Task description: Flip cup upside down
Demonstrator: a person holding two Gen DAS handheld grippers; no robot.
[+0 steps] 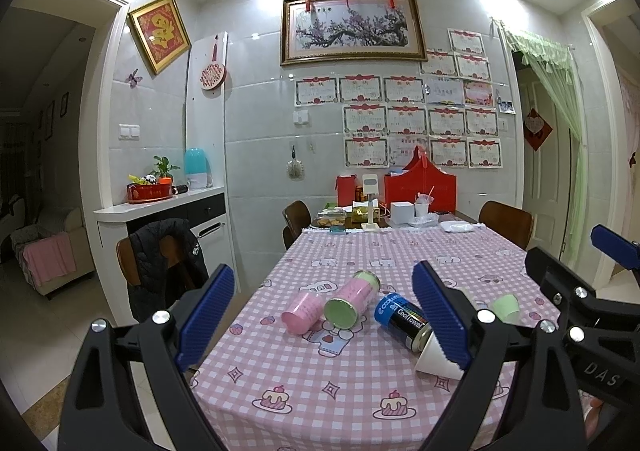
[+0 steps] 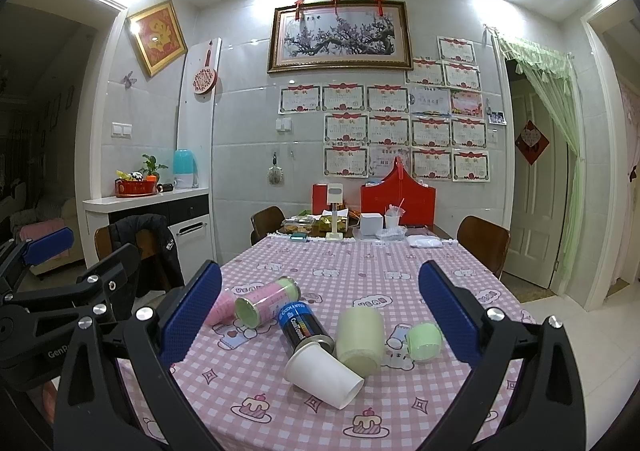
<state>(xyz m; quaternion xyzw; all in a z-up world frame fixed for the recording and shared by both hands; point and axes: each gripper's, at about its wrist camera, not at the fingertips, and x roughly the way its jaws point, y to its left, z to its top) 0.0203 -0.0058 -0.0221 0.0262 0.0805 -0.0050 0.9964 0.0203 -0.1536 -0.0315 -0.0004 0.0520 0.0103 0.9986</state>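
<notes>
Several cups and cans lie on their sides on the pink checked tablecloth (image 2: 360,275). A white paper cup (image 2: 324,373) lies nearest, its mouth toward the lower right; in the left wrist view (image 1: 434,357) it is partly hidden by my left gripper's right finger. Beside it lie a pale yellow cup (image 2: 360,341), a small green cup (image 2: 424,341) (image 1: 505,307) and a pink cup (image 1: 302,311). My left gripper (image 1: 320,315) is open above the table's near edge. My right gripper (image 2: 320,327) is open, empty, with the white cup between its fingers' lines.
A pink-and-green can (image 1: 352,303) and a dark blue can (image 1: 402,321) lie among the cups. The table's far end holds red boxes (image 2: 398,199), a white box and food containers. Wooden chairs stand around; one on the left carries a black jacket (image 1: 164,263).
</notes>
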